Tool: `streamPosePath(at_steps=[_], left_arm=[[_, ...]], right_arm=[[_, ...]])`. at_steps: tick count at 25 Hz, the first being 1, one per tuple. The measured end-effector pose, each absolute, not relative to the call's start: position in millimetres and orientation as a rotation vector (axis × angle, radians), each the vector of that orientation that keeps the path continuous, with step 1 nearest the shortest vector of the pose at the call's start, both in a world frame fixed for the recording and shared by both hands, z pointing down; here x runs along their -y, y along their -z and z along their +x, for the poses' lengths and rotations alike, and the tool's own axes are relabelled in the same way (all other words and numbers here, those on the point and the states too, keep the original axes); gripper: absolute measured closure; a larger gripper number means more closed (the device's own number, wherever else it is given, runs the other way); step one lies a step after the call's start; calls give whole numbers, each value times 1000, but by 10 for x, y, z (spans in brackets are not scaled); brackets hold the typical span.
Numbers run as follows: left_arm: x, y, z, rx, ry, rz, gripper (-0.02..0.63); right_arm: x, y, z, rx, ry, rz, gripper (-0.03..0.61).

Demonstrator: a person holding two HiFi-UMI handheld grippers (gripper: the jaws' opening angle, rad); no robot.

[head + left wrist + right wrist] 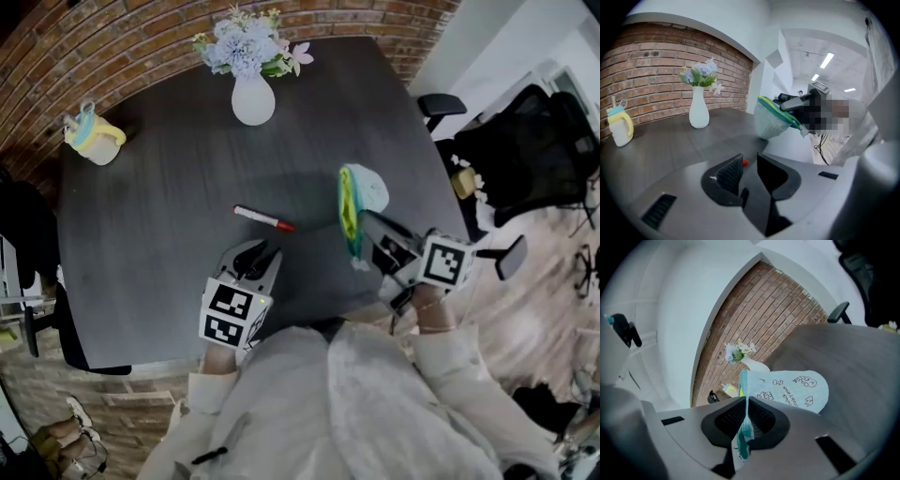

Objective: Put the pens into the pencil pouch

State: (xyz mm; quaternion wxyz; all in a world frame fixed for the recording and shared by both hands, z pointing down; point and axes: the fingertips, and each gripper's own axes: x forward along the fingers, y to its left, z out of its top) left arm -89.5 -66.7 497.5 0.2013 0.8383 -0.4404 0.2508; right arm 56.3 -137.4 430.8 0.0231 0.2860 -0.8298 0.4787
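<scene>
A pen (264,218) with a red cap lies on the dark table (169,206), just beyond my left gripper (257,255). That gripper is open with nothing between its fingers; in the left gripper view only the pen's red end (745,162) shows in the gap of the left gripper (749,161). My right gripper (368,223) is shut on the teal zipper edge of the pale blue pencil pouch (361,199) and holds it above the table's right part. The pouch (794,389) hangs beyond the right gripper (744,417), its printed side facing the camera.
A white vase of flowers (253,94) stands at the table's far side. A yellow and blue bottle (92,137) sits at the far left corner. Black office chairs (525,150) stand off the right edge, and a brick wall runs behind the table.
</scene>
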Motion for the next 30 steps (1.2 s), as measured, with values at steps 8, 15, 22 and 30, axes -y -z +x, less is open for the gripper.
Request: streamPosePath(at_steps=[8, 15, 22, 30], left_arm=[[411, -5377, -921, 1014, -1044, 2311, 506], [297, -5684, -999, 936, -1273, 2219, 483], [292, -5917, -1109, 895, -1460, 2126, 485], [235, -5975, -1060, 806, -1464, 2119, 531]], right_arm=[[1443, -3999, 492, 2701, -1826, 738, 557], [1448, -4037, 593, 2691, -1939, 746, 557], [1396, -4079, 578, 2691, -1923, 732, 557], [1379, -4128, 624, 2675, -1929, 765, 557]])
